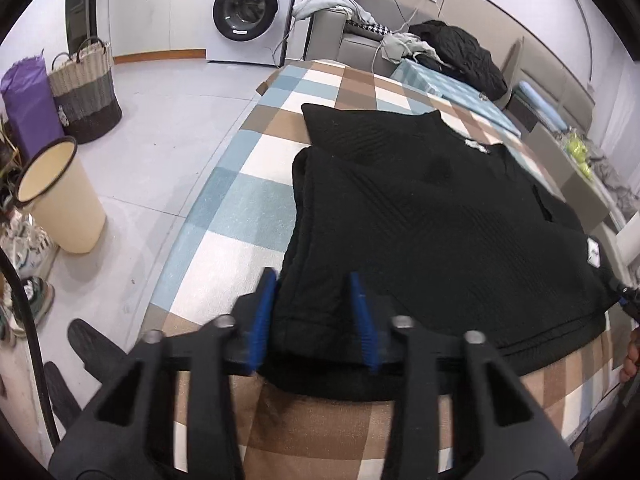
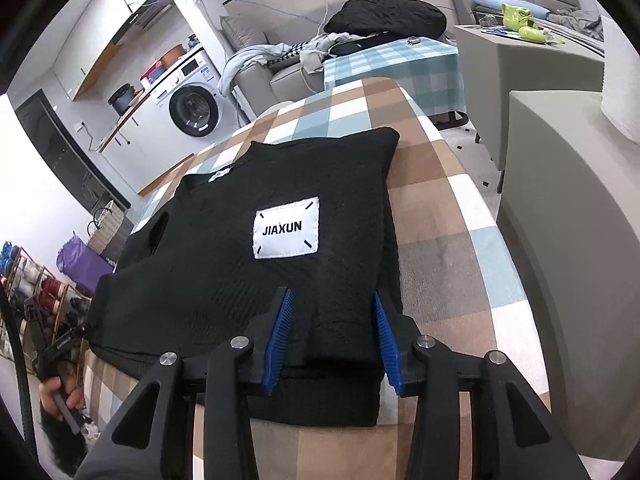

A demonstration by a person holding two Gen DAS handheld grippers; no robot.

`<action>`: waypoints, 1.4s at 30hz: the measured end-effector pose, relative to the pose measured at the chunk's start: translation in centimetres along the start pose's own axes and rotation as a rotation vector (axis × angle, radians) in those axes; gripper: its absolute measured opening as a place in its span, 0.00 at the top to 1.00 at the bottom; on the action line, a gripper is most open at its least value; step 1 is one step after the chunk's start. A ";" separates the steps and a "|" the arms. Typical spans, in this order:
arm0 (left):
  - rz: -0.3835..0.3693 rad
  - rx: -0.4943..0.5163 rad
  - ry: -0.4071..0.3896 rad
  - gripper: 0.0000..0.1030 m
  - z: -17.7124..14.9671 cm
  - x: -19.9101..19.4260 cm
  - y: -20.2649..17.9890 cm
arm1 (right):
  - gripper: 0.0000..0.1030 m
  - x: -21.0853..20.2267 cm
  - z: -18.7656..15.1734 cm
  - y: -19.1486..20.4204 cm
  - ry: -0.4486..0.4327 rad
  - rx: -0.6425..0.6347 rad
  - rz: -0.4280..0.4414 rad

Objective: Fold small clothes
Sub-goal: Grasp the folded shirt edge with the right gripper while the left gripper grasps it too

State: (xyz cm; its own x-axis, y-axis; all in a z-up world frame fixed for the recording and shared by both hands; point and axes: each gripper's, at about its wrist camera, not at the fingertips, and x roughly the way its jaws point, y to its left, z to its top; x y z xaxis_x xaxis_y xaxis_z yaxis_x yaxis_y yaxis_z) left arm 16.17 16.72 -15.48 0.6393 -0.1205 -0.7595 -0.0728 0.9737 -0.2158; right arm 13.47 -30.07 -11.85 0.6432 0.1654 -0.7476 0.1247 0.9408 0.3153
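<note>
A black sweater (image 2: 256,264) lies folded on the counter (image 2: 448,240), which is covered by a cloth checked in brown, white and pale blue. The sweater sits in a roughly square stack with its near hem toward both cameras; a white patch (image 2: 286,227) reading JIAXUN faces up on top, and a small white neck label (image 2: 219,175) shows at the far edge.

The left gripper (image 1: 316,318) stands at the near left corner of the stack. Its blue pads (image 1: 262,320) are apart, with the sweater's hem lying between them — the cloth reaches close to both pads, but I cannot tell whether they press on it. The right gripper (image 2: 331,342) is at the near right corner; its blue pads (image 2: 278,338) stand clearly apart, the folded edge lies between them, and a gap shows on each side, so nothing is clamped. In the right wrist view a hand (image 2: 60,396) grips the handle of the left gripper at the lower left.

Beyond the counter, a washing machine (image 1: 250,12) stands against the far wall, with a woven basket (image 1: 86,92), a purple roll (image 1: 28,104) and a cream bin (image 1: 60,196) on the floor (image 1: 168,120) to the left. A black jacket (image 1: 460,54) lies heaped on a second, teal-checked table (image 2: 400,66) — beside it is a grey sofa (image 2: 280,68) with loose clothes on it.
</note>
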 end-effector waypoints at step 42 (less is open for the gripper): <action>-0.091 -0.162 -0.028 0.65 11.1 7.3 1.2 | 0.69 4.8 8.4 -3.4 -0.007 0.246 0.082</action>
State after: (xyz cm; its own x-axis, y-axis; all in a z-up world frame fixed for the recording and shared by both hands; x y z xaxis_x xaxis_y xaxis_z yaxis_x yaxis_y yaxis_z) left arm 29.21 19.17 -14.50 0.6701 -0.1985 -0.7153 -0.1346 0.9151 -0.3801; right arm 22.43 -35.01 -11.60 0.6637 0.2356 -0.7099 0.2510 0.8239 0.5081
